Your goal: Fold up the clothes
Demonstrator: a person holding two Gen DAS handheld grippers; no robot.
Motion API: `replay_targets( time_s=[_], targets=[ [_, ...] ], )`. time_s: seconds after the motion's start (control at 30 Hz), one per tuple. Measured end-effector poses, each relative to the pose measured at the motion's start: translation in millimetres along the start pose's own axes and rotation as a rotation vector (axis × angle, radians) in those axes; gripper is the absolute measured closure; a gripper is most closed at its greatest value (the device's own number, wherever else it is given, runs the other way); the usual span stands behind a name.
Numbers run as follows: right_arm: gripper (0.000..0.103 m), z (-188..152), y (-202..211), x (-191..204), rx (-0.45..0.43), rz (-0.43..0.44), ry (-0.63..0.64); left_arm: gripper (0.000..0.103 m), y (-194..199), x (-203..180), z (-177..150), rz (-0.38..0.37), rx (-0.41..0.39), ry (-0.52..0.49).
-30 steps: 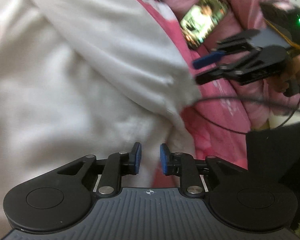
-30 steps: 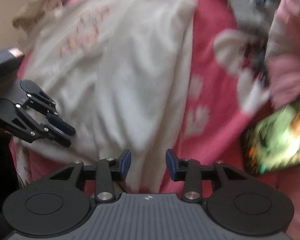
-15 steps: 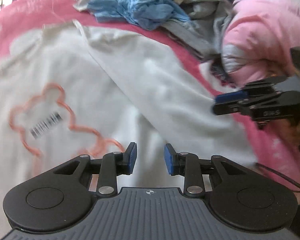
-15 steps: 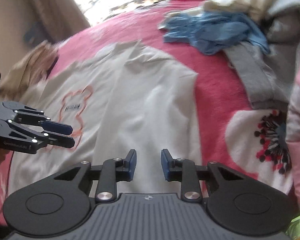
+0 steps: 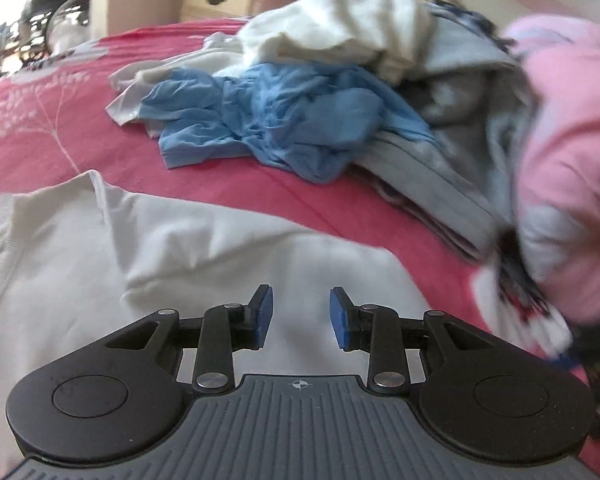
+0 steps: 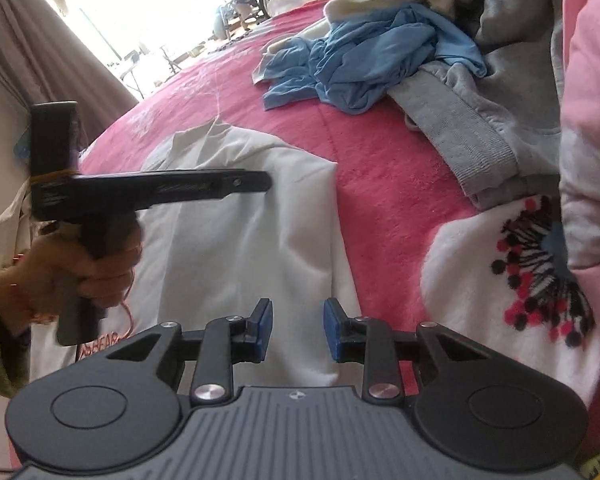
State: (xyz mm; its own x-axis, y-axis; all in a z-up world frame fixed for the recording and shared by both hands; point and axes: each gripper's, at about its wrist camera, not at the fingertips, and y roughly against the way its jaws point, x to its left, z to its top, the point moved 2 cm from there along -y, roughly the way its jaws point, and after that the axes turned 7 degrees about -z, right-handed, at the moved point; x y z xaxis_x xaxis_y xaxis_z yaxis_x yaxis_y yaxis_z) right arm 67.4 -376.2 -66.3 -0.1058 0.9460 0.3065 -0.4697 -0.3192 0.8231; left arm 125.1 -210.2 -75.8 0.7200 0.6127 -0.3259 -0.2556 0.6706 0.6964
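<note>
The flat white cotton shirt [image 6: 236, 240] runs lengthwise up the frame's centre; the right gripper [image 6: 296, 330], narrowly parted and empty, sits at its lower hem, nearer than the empty left gripper [image 5: 300, 316].

white shirt [image 5: 228, 256]: hem under gripper body | pink garment [image 5: 572, 168]: blurred, cut off right

Flat shirt [image 5: 228, 264] lies on the bedspread [image 5: 52, 140], nearest both grippers. Behind it, crumpled garment [image 5: 284, 120] sits on the bedspread, heap of clothes [image 5: 340, 36] behind and right. Left gripper [image 6: 256, 184] above the shirt's left part.
</note>
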Motion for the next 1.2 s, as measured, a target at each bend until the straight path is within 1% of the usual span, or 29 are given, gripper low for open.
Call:
replay_targets(
  time_s=[0.07, 0.17, 0.27, 0.3, 0.37, 0.4, 0.47, 0.57, 0.67, 0.77, 0.87, 1.13, 1.2],
  targets=[
    [0.072, -4, -8, 1, 0.024, 0.009, 0.010, 0.072, -9, 9, 2, 0.023, -0.031, 0.008],
    [0.072, -18, -14, 6, 0.054, 0.013, 0.056, 0.073, -16, 22, 2, 0.044, -0.105, 0.030],
    [0.072, -29, -7, 20, 0.074, 0.003, 0.194, 0.073, -20, 27, -1, 0.071, -0.172, 0.035],
    [0.072, -29, -5, 22, 0.077, -0.004, 0.222, 0.073, -20, 28, -3, 0.079, -0.191, 0.033],
    [0.072, -19, 1, 21, 0.073, -0.001, 0.220, 0.073, -21, 28, -7, 0.084, -0.221, 0.027],
    [0.072, -13, 3, 19, 0.066, 0.005, 0.205, 0.073, -22, 28, -8, 0.086, -0.231, 0.023],
    [0.071, 4, 4, 10, 0.034, 0.032, 0.126, 0.073, -21, 29, -10, 0.082, -0.243, 0.024],
    [0.070, 22, -8, -2, 0.018, 0.042, 0.038, 0.073, -21, 33, -11, 0.062, -0.254, 0.045],
    [0.070, 32, -21, -5, -0.001, 0.027, 0.016, 0.073, -20, 36, -11, 0.047, -0.260, 0.059],
    [0.070, 42, -31, -7, -0.031, 0.018, 0.002, 0.073, -20, 37, -12, 0.047, -0.266, 0.060],
    [0.070, 53, -38, -12, -0.054, 0.042, -0.028, 0.073, -20, 38, -13, 0.042, -0.270, 0.064],
    [0.069, 64, -48, -12, -0.067, 0.125, -0.060, 0.073, -20, 38, -13, 0.040, -0.272, 0.066],
    [0.072, 63, -50, -15, -0.062, 0.128, -0.075, 0.073, -20, 38, -13, 0.040, -0.272, 0.066]
  ],
)
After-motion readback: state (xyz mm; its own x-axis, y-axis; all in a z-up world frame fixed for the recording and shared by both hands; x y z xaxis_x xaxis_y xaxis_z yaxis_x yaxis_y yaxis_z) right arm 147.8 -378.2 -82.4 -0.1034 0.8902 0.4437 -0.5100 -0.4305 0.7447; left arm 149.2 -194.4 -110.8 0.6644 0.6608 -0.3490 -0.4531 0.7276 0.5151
